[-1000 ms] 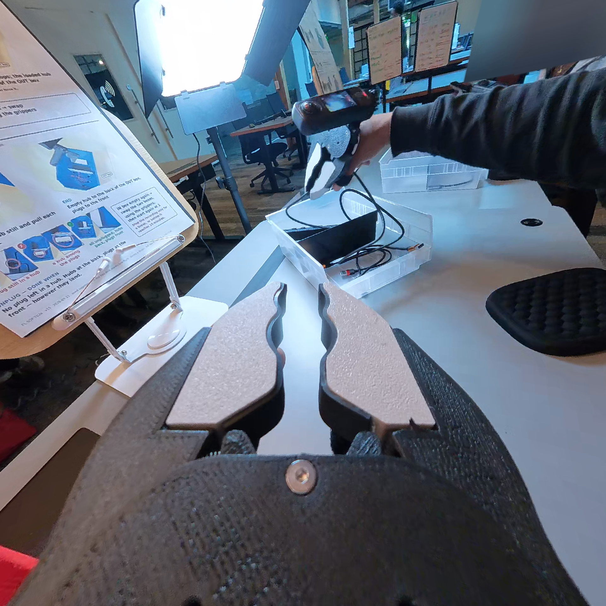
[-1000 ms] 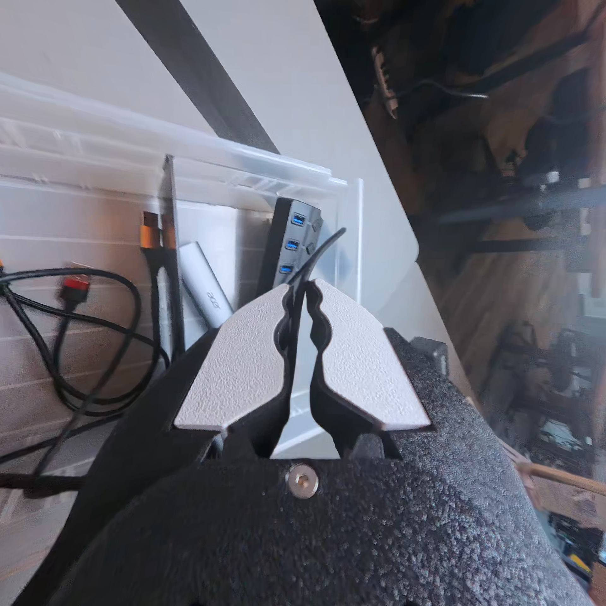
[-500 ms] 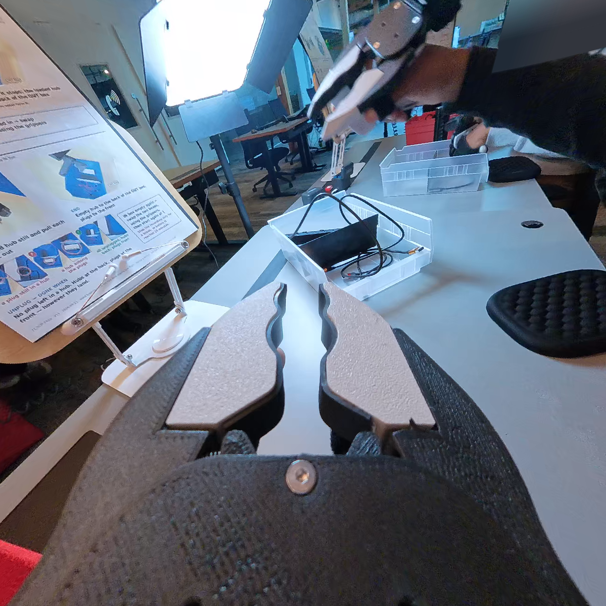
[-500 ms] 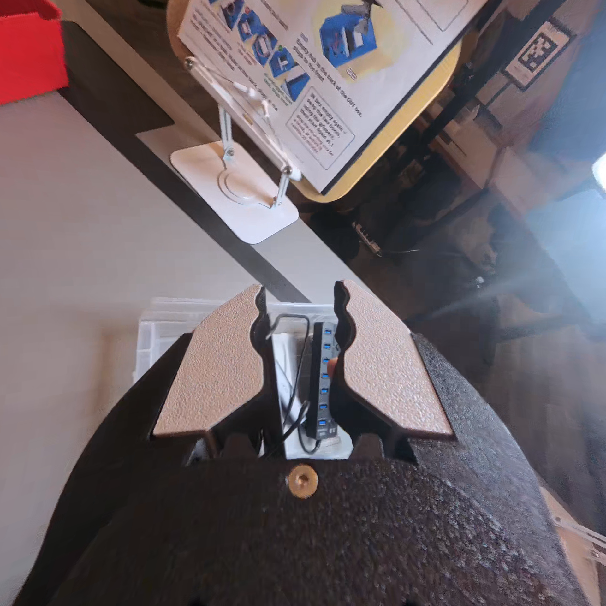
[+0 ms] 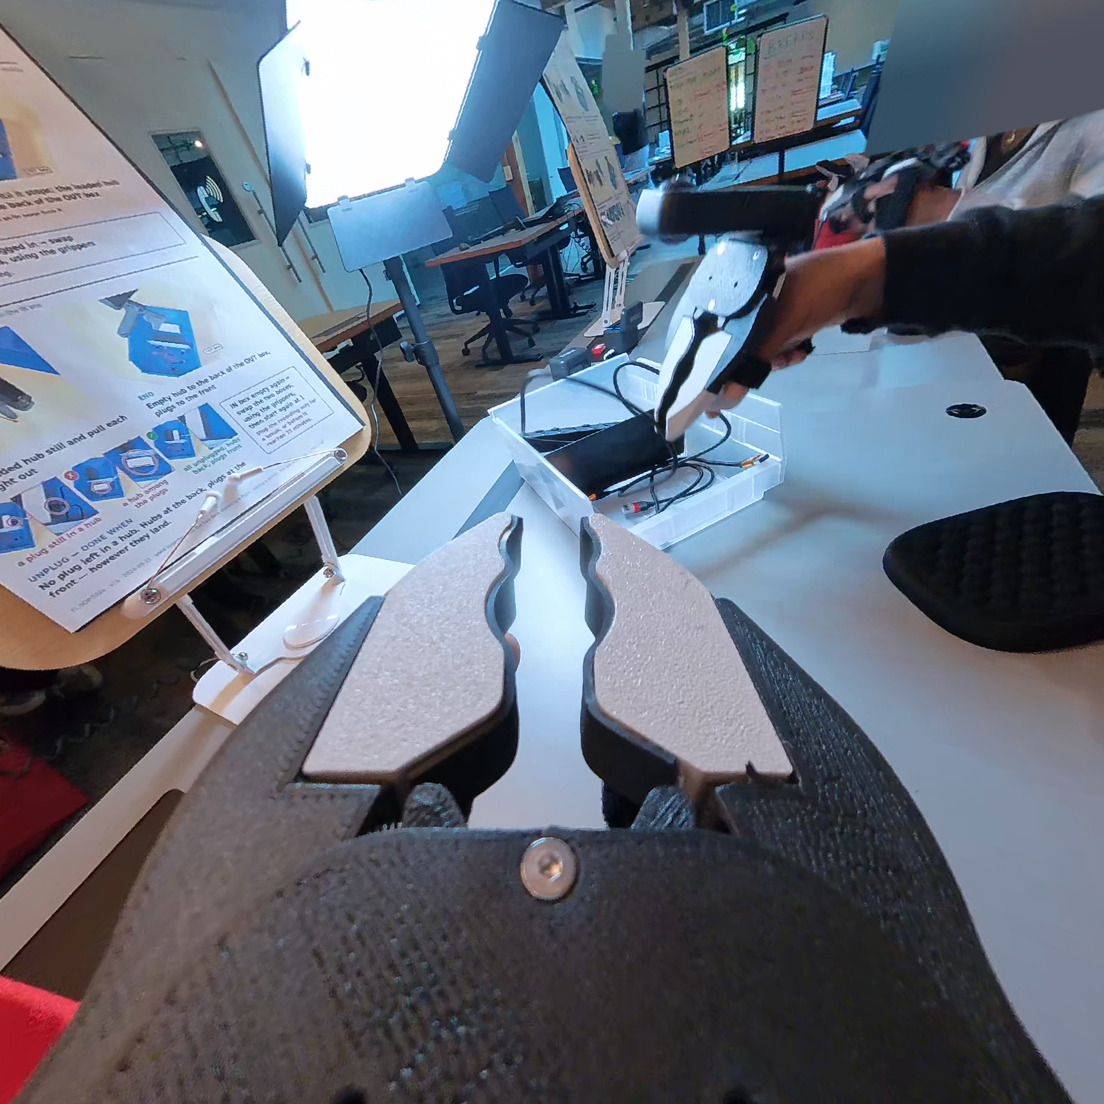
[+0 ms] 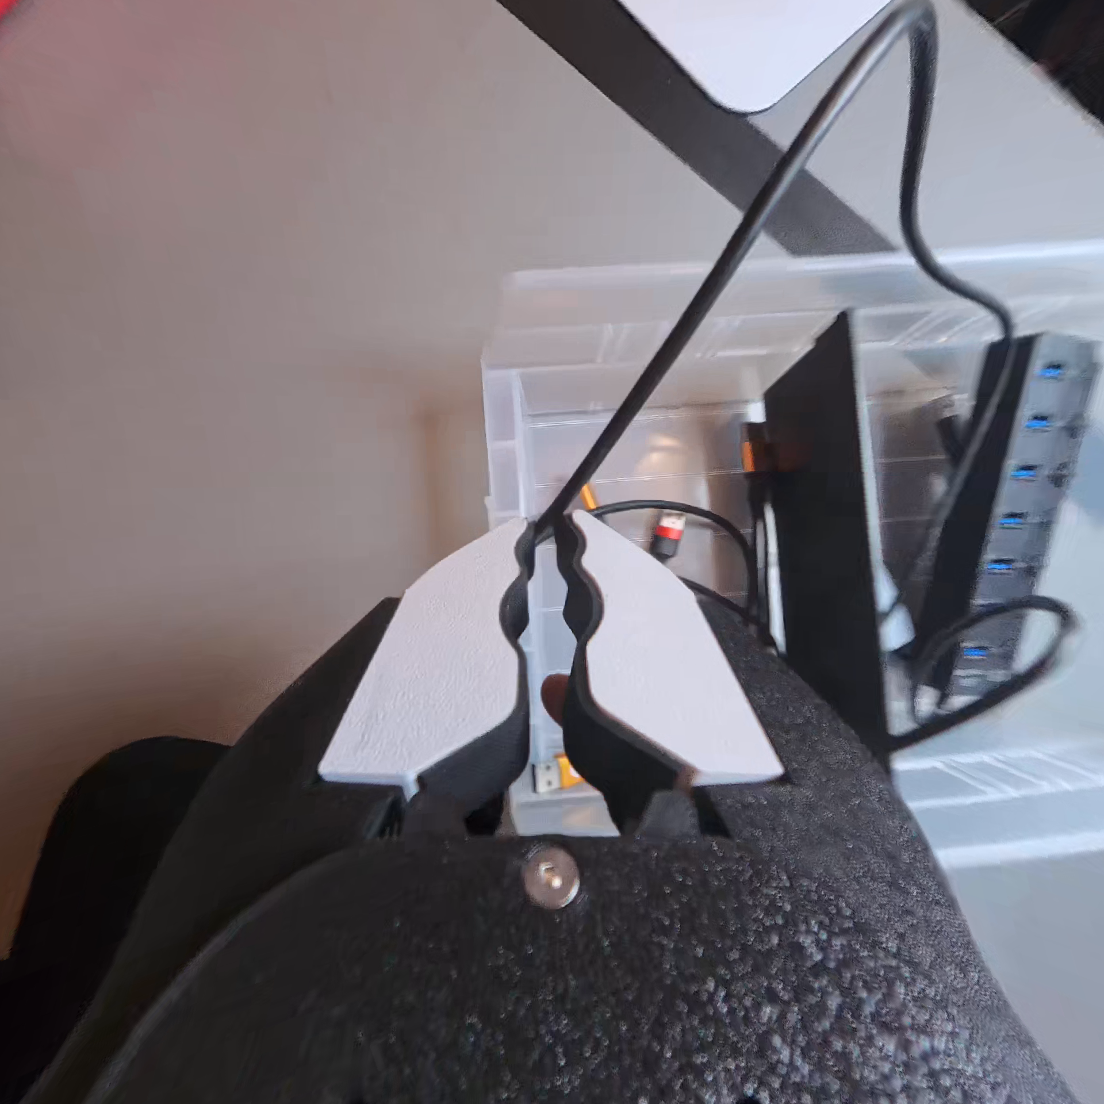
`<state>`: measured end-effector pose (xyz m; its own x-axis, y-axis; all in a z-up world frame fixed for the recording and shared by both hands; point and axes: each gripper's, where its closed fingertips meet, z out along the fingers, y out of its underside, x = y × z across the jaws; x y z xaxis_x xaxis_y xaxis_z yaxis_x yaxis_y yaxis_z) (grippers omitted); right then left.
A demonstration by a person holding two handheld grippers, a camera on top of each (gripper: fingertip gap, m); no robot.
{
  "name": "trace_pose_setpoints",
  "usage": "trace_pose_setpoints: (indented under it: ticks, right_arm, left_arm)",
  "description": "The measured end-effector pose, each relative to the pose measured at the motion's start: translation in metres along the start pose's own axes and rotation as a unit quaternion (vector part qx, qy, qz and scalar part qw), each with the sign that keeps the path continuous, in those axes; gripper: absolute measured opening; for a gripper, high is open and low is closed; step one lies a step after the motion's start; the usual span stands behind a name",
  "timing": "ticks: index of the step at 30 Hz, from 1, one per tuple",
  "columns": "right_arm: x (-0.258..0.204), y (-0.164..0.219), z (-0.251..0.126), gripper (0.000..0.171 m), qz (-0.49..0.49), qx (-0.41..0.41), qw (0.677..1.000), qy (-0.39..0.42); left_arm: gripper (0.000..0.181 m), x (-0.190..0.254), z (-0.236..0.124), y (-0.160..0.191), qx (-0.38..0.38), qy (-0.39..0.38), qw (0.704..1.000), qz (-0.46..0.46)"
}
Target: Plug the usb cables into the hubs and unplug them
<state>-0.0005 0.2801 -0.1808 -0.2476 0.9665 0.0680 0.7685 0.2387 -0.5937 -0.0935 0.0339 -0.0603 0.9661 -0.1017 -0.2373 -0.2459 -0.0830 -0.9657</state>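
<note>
A clear plastic bin [image 5: 687, 526] sits on the white table and holds a black divider [image 5: 603, 460] and loose USB cables [image 5: 675, 484]. In the right wrist view the bin [image 6: 597, 310] shows a black hub with blue ports [image 6: 1027, 478] behind the divider [image 6: 818, 508], and a red plug [image 6: 848, 529] and an orange plug [image 6: 754, 454] in front. My right gripper [image 6: 549, 526] is shut on the hub's thin black cable [image 6: 717, 287], which loops up and back to the hub. It hangs over the bin in the left wrist view [image 5: 669, 424]. My left gripper [image 5: 549, 526] is open and empty, low over the table.
An instruction board on a white stand [image 5: 149, 358] stands at the table's left edge. A black ridged pad [image 5: 1003, 573] lies to the right. A person's sleeved arm [image 5: 986, 275] reaches in from the right. A cable hole [image 5: 962, 411] is in the tabletop behind the bin. One gripper's finger ends stand about 30 centimeters off the other's. Between my right fingertips and the orange plug [image 6: 754, 454] there is roughly 15 centimeters.
My right gripper rose away from the bin with its jaws apart, then came back down over it and closed on the black cable. My left gripper has stayed in place.
</note>
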Motion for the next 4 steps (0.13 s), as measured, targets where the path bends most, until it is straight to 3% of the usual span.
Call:
trace_pose_setpoints:
  ticks: [1,4]
  right_arm:
    - [0.008,-0.007,-0.011,0.007,-0.019,0.000,1.000,0.019]
    - [0.053,-0.034,-0.055,0.005,-0.079,-0.003,0.986,0.144]
  left_arm:
    - [0.018,-0.001,-0.001,0.000,0.002,-0.001,1.000,-0.002]
    - [0.018,-0.004,0.000,0.001,0.001,-0.003,1.000,-0.005]
